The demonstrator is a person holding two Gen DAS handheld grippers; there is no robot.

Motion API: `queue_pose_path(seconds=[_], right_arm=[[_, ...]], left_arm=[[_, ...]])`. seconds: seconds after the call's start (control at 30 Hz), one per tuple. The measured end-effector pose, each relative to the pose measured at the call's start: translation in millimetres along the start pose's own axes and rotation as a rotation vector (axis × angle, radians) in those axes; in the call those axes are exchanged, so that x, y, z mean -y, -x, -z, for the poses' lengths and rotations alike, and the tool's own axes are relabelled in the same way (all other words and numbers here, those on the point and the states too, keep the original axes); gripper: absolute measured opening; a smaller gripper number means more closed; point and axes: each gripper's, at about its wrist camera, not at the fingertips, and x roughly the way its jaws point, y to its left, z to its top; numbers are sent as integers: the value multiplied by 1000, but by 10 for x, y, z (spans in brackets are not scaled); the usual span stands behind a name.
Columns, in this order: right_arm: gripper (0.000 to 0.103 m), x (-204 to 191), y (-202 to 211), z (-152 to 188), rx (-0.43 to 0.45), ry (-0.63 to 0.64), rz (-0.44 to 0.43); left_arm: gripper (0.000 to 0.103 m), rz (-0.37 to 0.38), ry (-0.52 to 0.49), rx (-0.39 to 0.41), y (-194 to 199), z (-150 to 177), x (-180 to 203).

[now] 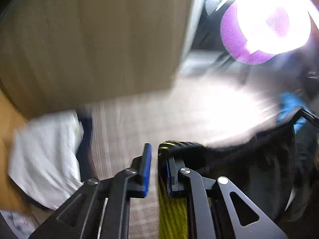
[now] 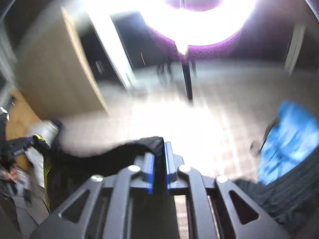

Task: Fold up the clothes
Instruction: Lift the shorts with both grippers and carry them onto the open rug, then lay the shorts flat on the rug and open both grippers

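Both views heavily motion-blurred, so fine detail lost. Left gripper with its blue-padded fingers parted, a clear gap between them; black garment with yellow-striped trim draped over and behind the right-hand finger only, yellow trim hanging down beside that finger, nothing pinched between the pads. Right gripper closed down on a corner of the same black garment, cloth sandwiched between the two blue pads and stretching away to the left toward the other gripper, seen small and blurred at the left edge with the yellow trim just beside it. Garment lifted, sagging between the two grippers above a pale wood-grain floor. White crumpled cloth lying on the floor at the left, beside the foot of a large light-brown wooden panel. Blue fabric at the right edge, next to a dark ribbed cloth in the lower right corner. Glaring purple-rimmed light patch overhead, washing out the upper part of both views.
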Motion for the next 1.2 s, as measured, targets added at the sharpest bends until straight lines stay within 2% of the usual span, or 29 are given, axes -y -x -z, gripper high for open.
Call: queue_pose_path(seconds=[0.03, 0.07, 0.1, 0.13, 0.17, 0.2, 0.27, 0.33, 0.43, 0.5, 0.53, 0.57, 0.67, 0.7, 0.73, 0.77, 0.83, 0.93, 1.0, 1.03, 1.07, 1.1, 1.13, 1.2], right_arm=[[25, 60, -253, 56, -65, -21, -7], [25, 110, -383, 181, -93, -33, -34], [26, 134, -458, 318, -99, -9, -52], [27, 158, -534, 455, -105, 16, -69], [33, 183, -574, 552, -107, 35, -60], [41, 234, -620, 567, -111, 35, -81], [42, 336, -712, 597, -120, 35, -121], [42, 274, -843, 486, -140, 44, -101], [42, 68, -976, 241, -177, 90, -92], [43, 5, -952, 117, -182, 137, -73], [46, -26, -940, 56, -184, 160, -63], [49, 15, -902, 1, -198, 144, -137], [51, 129, -802, -76, -192, 108, -166], [51, 139, -794, -68, -199, 110, -185], [51, 150, -785, -60, -206, 112, -203], [51, 94, -780, -25, -208, 160, -173], [51, -30, -715, 28, -152, 248, -114], [51, -28, -618, 180, -89, 323, -97], [51, 51, -660, 276, -132, 317, -116], [49, 100, -689, 317, -162, 306, -128], [45, 101, -720, 349, -181, 297, -157], [36, 103, -751, 381, -199, 288, -186], [30, 104, -781, 413, -217, 279, -214], [29, -39, -910, 464, -263, 331, -214]], left_arm=[[15, -2, 8, -26, -167, 48, -40], [19, -9, -15, -23, -233, 138, -28], [20, -30, -54, -21, -282, 236, 10], [25, -40, -83, -22, -337, 292, 56], [28, -41, -105, -26, -395, 329, 100], [30, -25, -115, -36, -442, 339, 120], [32, 17, -115, -61, -533, 311, 123], [31, 74, -114, -91, -648, 150, 130], [31, 182, -34, -120, -763, -166, 58], [33, 193, 3, -110, -781, -305, -39], [38, 208, 22, -113, -788, -349, -99], [40, 233, 42, -122, -800, -382, -162], [41, 321, 71, -132, -765, -378, -266], [41, 295, 48, -135, -762, -353, -243], [41, 230, 3, -133, -756, -323, -194], [41, 191, -41, -118, -708, -277, -150], [41, 152, -125, -78, -572, -167, -77], [41, 133, -183, -37, -379, 62, -75], [42, 115, -218, -30, -295, 237, -75], [41, 133, -222, -52, -310, 317, -76], [41, 159, -223, -76, -353, 372, -60], [41, 180, -229, -96, -397, 412, -29], [41, 180, -244, -111, -429, 437, 11], [39, 176, -275, -144, -507, 471, 94]])
